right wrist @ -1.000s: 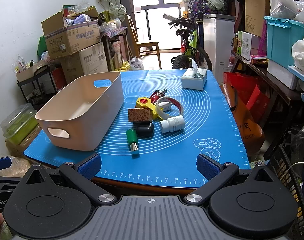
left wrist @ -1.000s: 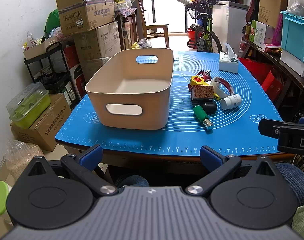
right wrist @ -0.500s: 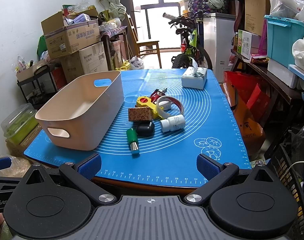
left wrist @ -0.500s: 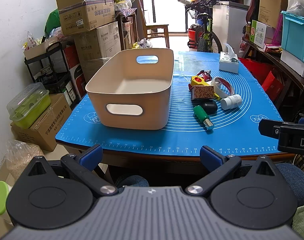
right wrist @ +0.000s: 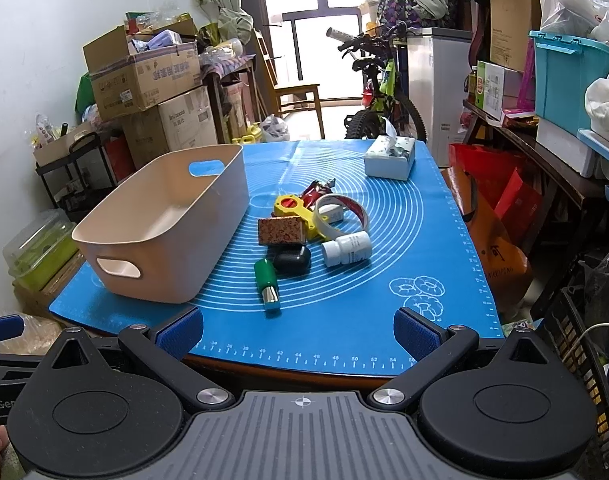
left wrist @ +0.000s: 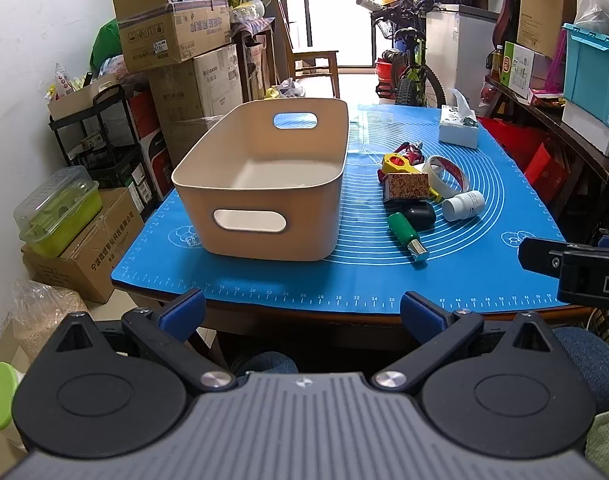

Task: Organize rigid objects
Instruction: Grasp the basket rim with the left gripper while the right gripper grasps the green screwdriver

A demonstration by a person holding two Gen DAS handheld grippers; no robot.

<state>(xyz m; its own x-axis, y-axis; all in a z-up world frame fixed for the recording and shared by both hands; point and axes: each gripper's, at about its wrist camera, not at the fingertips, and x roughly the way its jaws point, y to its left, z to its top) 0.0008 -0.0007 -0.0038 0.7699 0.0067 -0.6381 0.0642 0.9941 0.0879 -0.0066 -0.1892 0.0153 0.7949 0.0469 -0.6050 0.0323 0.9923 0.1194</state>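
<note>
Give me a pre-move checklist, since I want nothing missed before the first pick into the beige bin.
1. Beige bin empty, upright: ok.
2. Left gripper open, holding nothing: ok.
3. Right gripper open, holding nothing: ok.
4. Green cylinder nearest, lying apart from the bin: ok.
5. Black case free of neighbours: not ok, it touches the cylinder.
6. White bottle cap tight: cannot tell.

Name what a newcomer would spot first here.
Likely the big beige bin, empty, on the left of the blue mat. Next, the cluster to its right: green-handled tool, white pill bottle, tape roll. Both grippers, left and right, are open near the table edge.
</note>
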